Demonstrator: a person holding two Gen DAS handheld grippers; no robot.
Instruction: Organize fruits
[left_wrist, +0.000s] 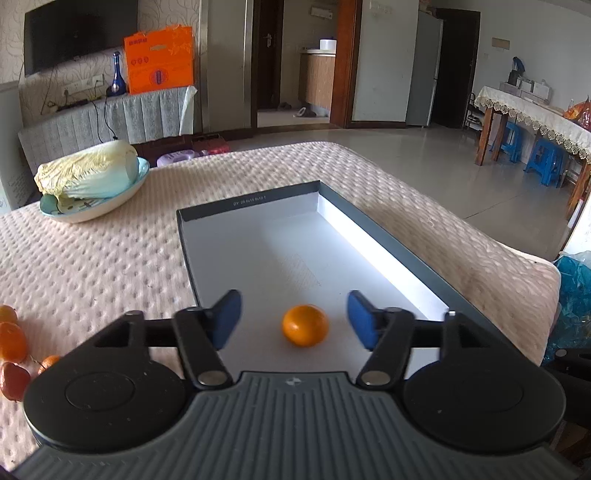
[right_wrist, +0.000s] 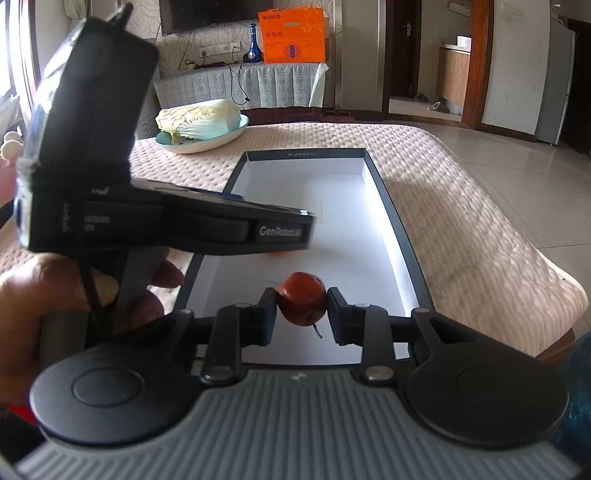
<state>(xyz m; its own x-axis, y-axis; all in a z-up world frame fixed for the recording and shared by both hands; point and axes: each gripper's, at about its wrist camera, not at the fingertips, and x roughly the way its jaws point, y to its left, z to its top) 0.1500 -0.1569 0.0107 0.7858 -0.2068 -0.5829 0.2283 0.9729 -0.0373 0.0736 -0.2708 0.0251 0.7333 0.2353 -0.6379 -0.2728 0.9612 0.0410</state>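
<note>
A shallow grey box with a white floor lies on the quilted table. In the left wrist view a small orange rests on the box floor, free between the blue pads of my left gripper, which stands open with wide gaps either side. In the right wrist view my right gripper is shut on a dark red fruit with a short stem, held above the near end of the box. The left tool's body and a hand cross that view and hide most of the orange.
Several small orange and red fruits lie on the table at the far left. A cabbage sits in a pale bowl at the back left. The table's right edge drops to the tiled floor; a blue bag is beside it.
</note>
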